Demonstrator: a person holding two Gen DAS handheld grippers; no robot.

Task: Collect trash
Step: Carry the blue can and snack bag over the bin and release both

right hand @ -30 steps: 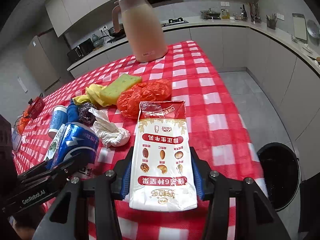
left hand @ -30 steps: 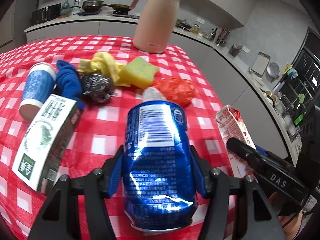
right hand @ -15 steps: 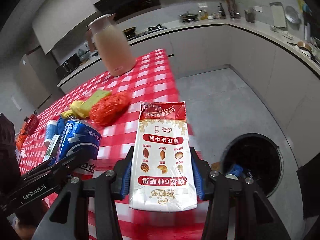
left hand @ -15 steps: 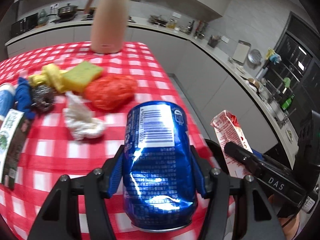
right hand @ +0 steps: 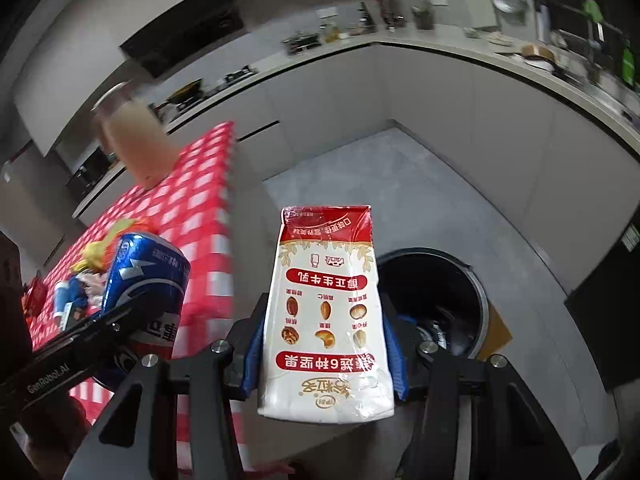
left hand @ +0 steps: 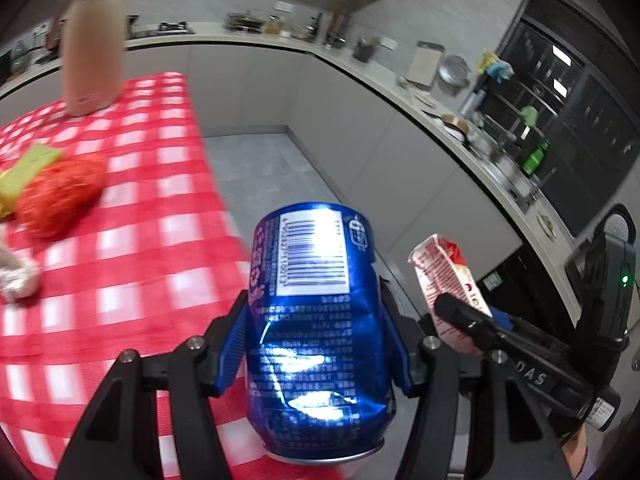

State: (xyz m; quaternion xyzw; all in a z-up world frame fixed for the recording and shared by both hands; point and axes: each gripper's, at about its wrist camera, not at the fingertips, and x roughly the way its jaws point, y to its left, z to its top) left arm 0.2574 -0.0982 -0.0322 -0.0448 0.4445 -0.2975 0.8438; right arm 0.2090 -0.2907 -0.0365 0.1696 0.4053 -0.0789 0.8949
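My left gripper is shut on a dented blue drink can, held in the air over the right edge of the red checked table. My right gripper is shut on a red and white milk carton, held above the floor beside a round black trash bin. The carton also shows in the left wrist view, and the can in the right wrist view. An orange plastic bag and a crumpled white tissue lie on the table.
A pink thermos jug stands at the table's far end, with a yellow-green sponge near the orange bag. Grey floor lies between the table and the curved kitchen counter. A blue paper cup lies on the table.
Both grippers have swung right, away from the table and toward the trash bin, each keeping its hold. The bin now sits just behind the carton.
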